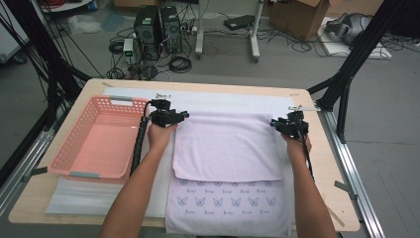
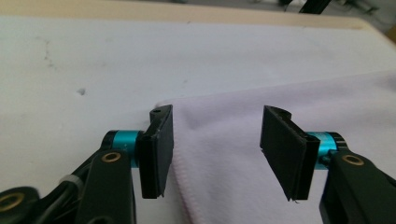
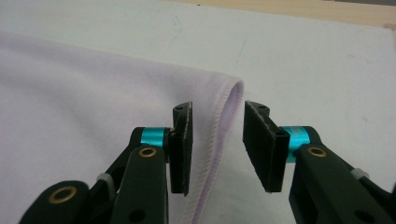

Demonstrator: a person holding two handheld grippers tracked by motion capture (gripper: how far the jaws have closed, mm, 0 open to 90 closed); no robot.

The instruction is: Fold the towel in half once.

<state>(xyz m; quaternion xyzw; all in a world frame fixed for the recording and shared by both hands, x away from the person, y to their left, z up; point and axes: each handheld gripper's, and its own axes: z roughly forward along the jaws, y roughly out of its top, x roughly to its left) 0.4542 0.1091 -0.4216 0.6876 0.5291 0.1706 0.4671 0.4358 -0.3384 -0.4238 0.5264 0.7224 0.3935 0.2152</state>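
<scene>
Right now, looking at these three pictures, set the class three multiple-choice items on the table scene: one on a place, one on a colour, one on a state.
1. Where is the basket?
A. left of the towel
B. right of it
C. on it

2. What colour is the basket?
A. blue
B. pink
C. green

3. How is the left claw?
A. shut on the towel
B. open over the towel's corner
C. holding the basket

Answers:
1 A, the high view shows it beside the person's left arm.
2 B, its walls are pink.
3 B, a clear gap shows between its pads, with towel under it.

Pale lilac towel (image 1: 228,146) with seemingly butterfly print; salmon-pink basket (image 1: 74,153).
</scene>
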